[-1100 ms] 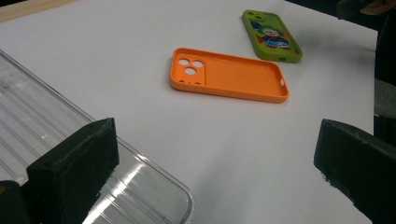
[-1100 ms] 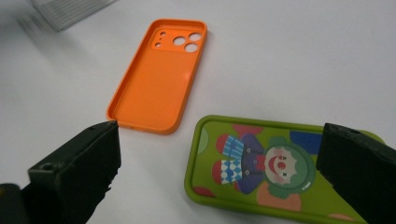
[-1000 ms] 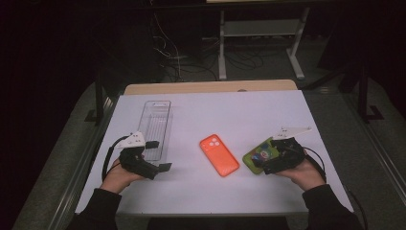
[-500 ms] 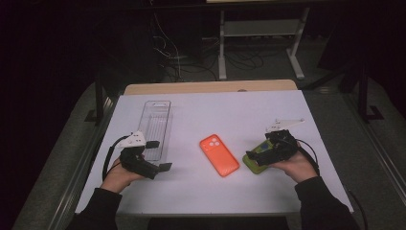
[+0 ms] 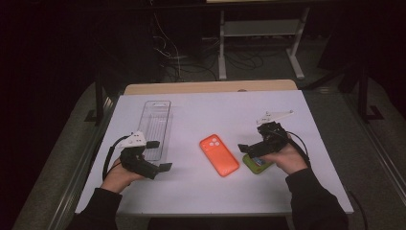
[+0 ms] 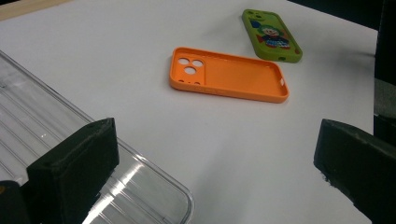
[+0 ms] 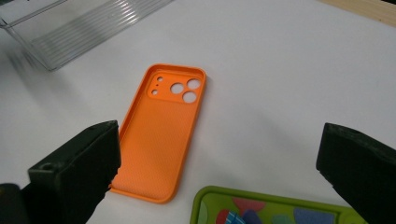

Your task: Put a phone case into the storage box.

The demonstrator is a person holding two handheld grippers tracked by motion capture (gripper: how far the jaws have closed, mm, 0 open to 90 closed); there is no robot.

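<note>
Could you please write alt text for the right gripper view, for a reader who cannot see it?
An orange phone case lies open side up on a white table, seen between the open black jaws of the right gripper. The end of a green phone case shows at the bottom edge, and a clear plastic tray at the top left.

sleeves: dark, long | left gripper (image 5: pixel 152 155): black, white top plate, black cable | jaws: black, blocky
</note>
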